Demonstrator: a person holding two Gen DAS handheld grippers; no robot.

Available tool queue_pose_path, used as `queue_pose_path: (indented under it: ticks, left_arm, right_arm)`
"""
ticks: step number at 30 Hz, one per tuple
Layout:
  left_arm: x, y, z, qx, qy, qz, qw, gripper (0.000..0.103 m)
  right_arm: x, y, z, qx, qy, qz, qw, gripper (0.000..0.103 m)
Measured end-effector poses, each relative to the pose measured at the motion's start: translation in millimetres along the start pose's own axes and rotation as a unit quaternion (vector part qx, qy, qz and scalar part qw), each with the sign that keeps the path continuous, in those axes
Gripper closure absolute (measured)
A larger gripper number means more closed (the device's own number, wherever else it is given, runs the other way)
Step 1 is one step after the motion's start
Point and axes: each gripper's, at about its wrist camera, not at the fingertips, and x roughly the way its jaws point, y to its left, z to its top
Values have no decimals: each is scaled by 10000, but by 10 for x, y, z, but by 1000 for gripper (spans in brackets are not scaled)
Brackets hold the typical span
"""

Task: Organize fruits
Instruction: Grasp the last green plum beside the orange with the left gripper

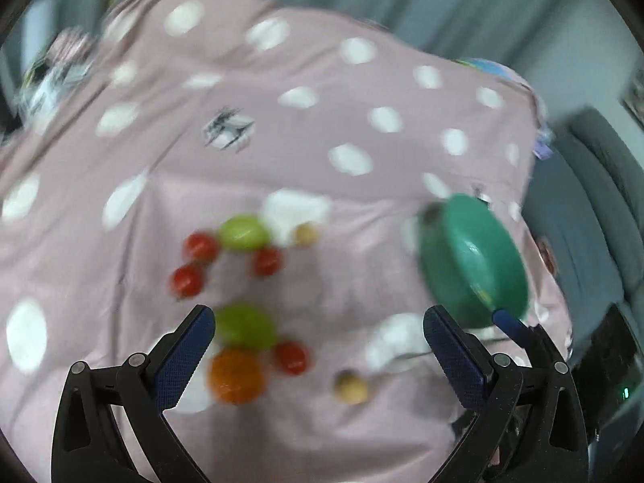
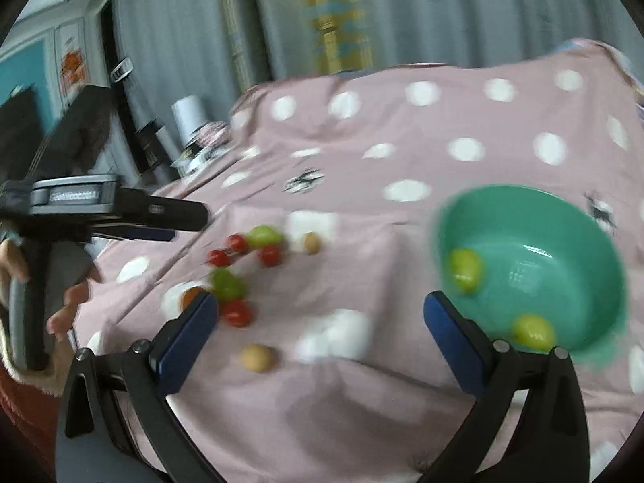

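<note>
jaws spread on both grippers (nothing held); only the right view shows two yellow-green fruits (image 2: 465,269) inside the green bowl (image 2: 571,217).

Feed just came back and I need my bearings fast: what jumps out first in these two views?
The green bowl at the right of the pink dotted cloth, with two yellow-green fruits inside. Left of it, loose fruit lies scattered: red tomatoes, green fruits, an orange. Both grippers, left and right, are open and empty.
</note>
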Motion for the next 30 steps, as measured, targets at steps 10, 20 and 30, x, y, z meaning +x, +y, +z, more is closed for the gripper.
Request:
queue_pose_path:
  ticks: [10,20,30]
  left_arm:
    - [497,567,-62,-573,988,-198,9933,0]
    - [629,535,-84,-727,1379,-454,9867,10]
    - [629,668,-56,-993,1101,-452,9879,52]
  right_arm:
    - [1126,791,154,-398,1007,618,9922,20]
    - [1521,808,145,338,1804,598,9812,43]
    - [1540,879,162,164,1821,522,9818,60]
